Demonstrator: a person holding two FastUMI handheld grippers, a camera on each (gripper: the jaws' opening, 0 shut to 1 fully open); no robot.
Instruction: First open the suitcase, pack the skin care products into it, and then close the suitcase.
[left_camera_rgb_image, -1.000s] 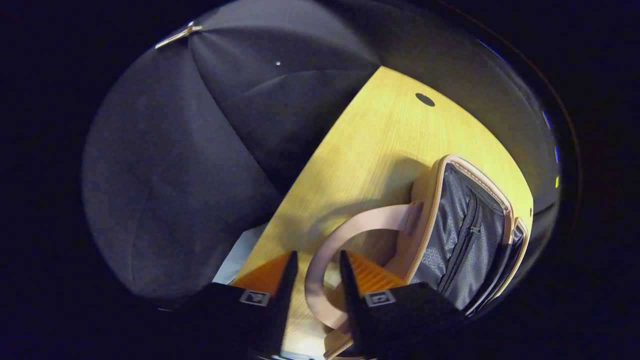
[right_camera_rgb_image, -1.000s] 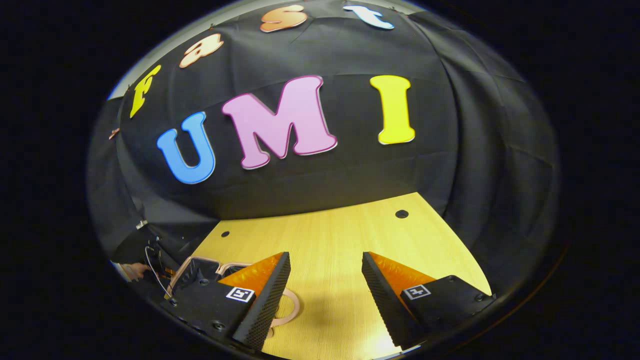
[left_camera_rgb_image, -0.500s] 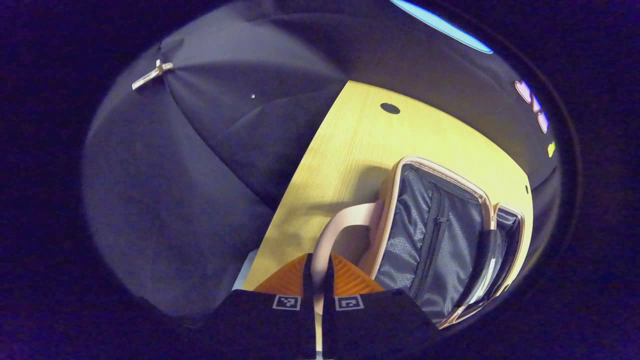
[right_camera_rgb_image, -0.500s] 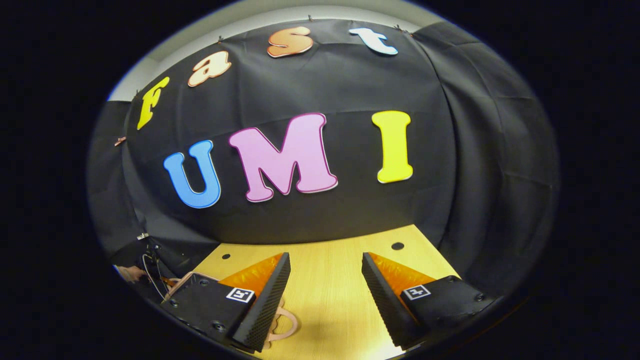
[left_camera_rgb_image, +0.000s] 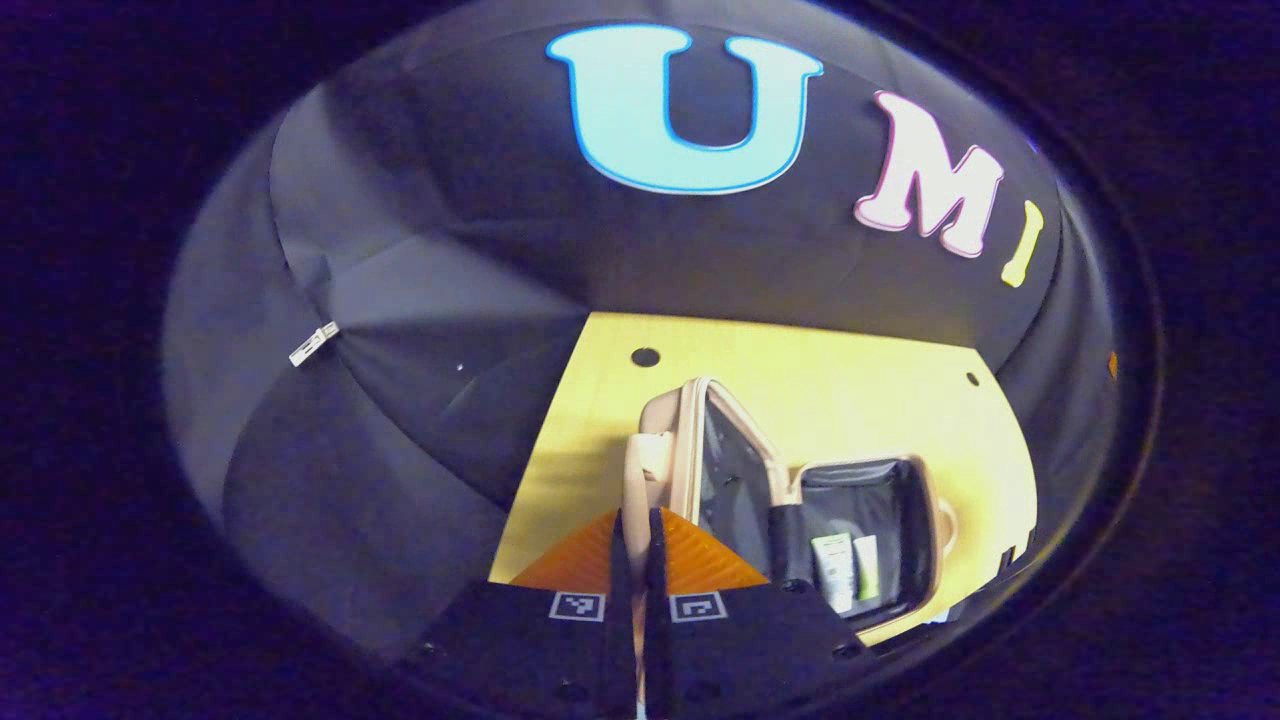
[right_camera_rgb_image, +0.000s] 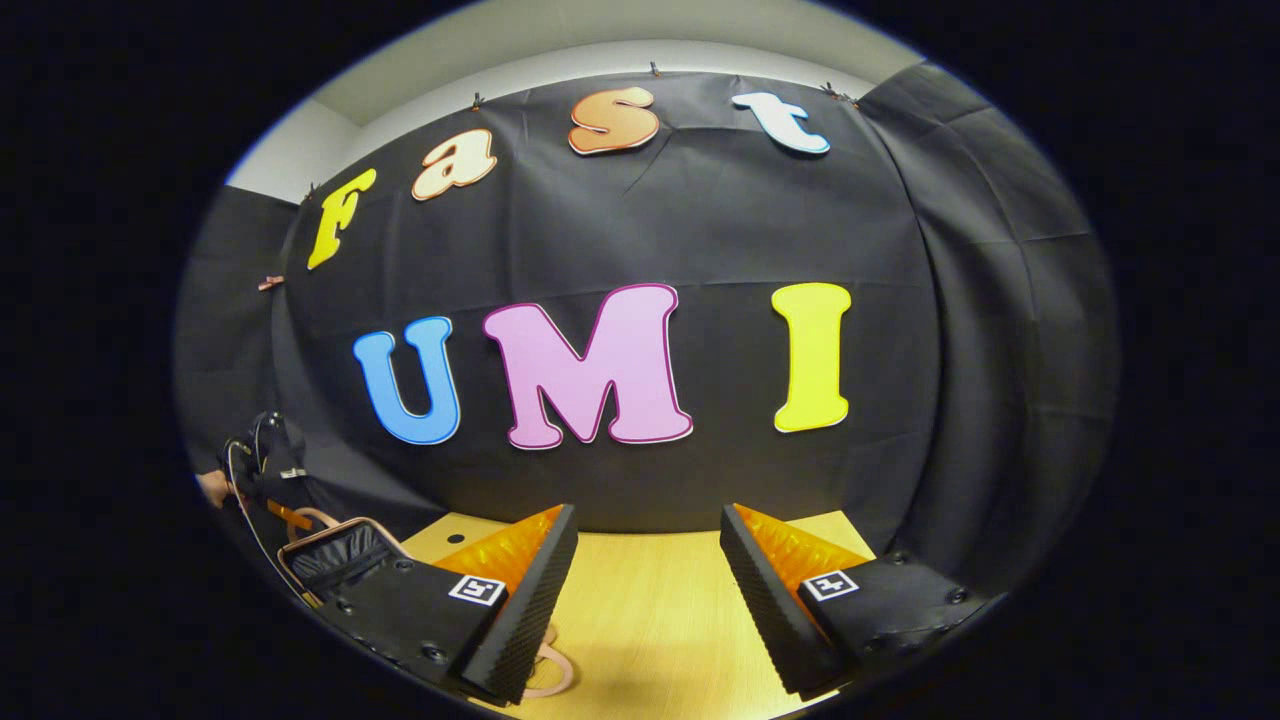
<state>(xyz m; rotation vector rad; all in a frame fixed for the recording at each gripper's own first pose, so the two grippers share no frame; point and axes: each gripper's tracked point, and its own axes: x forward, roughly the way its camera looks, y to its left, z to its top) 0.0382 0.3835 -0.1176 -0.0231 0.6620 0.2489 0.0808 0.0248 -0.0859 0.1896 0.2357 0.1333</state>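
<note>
A small beige suitcase (left_camera_rgb_image: 690, 430) with dark lining lies open on the wooden table (left_camera_rgb_image: 820, 360). Its lid stands raised on edge, nearly upright. My left gripper (left_camera_rgb_image: 632, 560) is shut on the lid's curved handle (left_camera_rgb_image: 636, 465), which runs down between the fingers. Two pale skin care tubes (left_camera_rgb_image: 832, 570) lie side by side in the base half (left_camera_rgb_image: 890, 490). In the right gripper view, my right gripper (right_camera_rgb_image: 648, 600) hangs open over bare table (right_camera_rgb_image: 650, 620) with nothing between its fingers. The raised lid (right_camera_rgb_image: 335, 555) shows at far left, with the other gripper and a hand (right_camera_rgb_image: 250, 470) above it.
A beige handle loop (right_camera_rgb_image: 552, 680) of the suitcase lies on the table beside my right gripper's left finger. Small round holes (left_camera_rgb_image: 645, 356) mark the tabletop near its far corners. The booth's black cloth wall (right_camera_rgb_image: 640, 240) closes off the back and sides.
My left gripper has shut on the lid's handle and swung the lid up from lying flat to nearly upright. The right gripper's view has tilted upward; it stays open.
</note>
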